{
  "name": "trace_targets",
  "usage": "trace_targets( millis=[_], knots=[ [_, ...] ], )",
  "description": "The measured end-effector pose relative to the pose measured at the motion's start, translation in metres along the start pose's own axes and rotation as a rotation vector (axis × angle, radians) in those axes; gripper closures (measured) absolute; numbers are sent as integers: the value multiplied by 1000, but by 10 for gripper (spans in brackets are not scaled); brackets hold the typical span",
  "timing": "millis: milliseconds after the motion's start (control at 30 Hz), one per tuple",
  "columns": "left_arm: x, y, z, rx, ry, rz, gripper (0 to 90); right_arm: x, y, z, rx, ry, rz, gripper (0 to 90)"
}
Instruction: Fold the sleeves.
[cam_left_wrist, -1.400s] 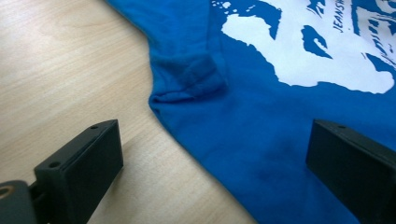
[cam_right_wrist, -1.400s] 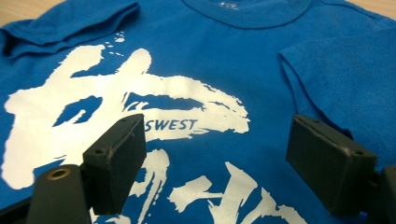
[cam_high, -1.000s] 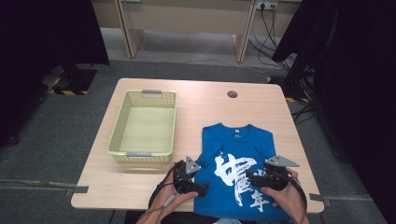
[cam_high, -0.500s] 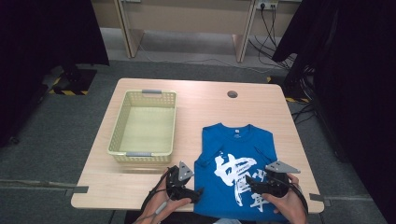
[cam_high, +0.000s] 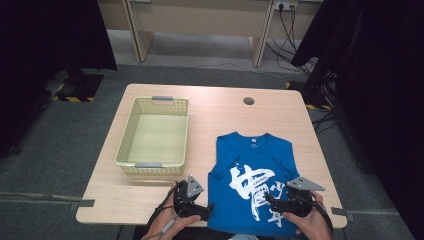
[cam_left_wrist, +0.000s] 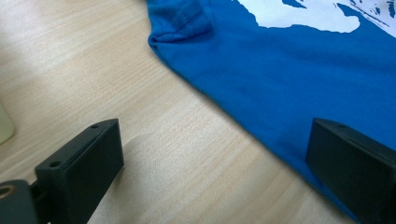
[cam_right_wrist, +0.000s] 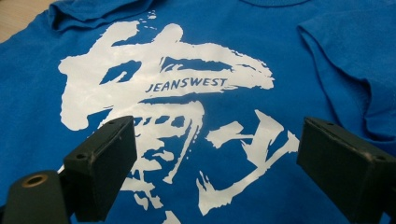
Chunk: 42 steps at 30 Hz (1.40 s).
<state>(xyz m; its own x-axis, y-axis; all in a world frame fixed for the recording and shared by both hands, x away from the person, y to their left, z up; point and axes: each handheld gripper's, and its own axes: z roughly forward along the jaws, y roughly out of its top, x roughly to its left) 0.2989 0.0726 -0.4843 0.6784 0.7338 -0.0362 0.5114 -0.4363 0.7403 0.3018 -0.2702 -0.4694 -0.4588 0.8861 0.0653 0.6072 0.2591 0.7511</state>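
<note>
A blue T-shirt (cam_high: 252, 165) with a white brush-stroke print lies flat, sleeves folded in, on the front right of the wooden table (cam_high: 235, 117). My left gripper (cam_high: 208, 209) is low at the shirt's front left edge and stands open. In the left gripper view (cam_left_wrist: 212, 158) one jaw is over bare wood and the other over the blue cloth (cam_left_wrist: 289, 70). My right gripper (cam_high: 270, 201) hovers over the shirt's front right part. Its jaws have just been opening; they stand wide above the print (cam_right_wrist: 196, 56) with nothing between them.
A pale yellow plastic basket (cam_high: 152, 165), with nothing in it, stands on the left half of the table. A round cable hole (cam_high: 248, 101) sits near the far edge. Dark curtains hang on both sides, and cables run behind the table.
My left gripper has drawn back toward the table's front edge and a little left, off the shirt onto its edge. The right gripper has hardly moved.
</note>
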Motion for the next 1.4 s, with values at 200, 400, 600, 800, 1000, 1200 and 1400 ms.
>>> trace_targets(
  millis=[200,400,600,800,1000,1200,1400],
  knots=[
    [1,-3,-3,-1,1,-1,32,-1,-4,-3,-1,0,3,117],
    [1,-6,-6,3,6,6,33,1,-5,-6,-7,3,8,116],
    [1,-8,-8,6,10,14,32,1,-7,-10,-12,3,5,117],
    [2,-11,-12,7,15,14,31,1,-11,-11,-7,2,11,118],
    [6,-16,-17,4,30,1,29,3,-14,-14,-6,-1,5,119],
    [9,-22,-23,0,39,-8,29,4,-16,-17,-8,2,5,119],
    [9,-24,-25,-1,42,-9,29,5,-19,-21,-12,5,7,120]
  ],
)
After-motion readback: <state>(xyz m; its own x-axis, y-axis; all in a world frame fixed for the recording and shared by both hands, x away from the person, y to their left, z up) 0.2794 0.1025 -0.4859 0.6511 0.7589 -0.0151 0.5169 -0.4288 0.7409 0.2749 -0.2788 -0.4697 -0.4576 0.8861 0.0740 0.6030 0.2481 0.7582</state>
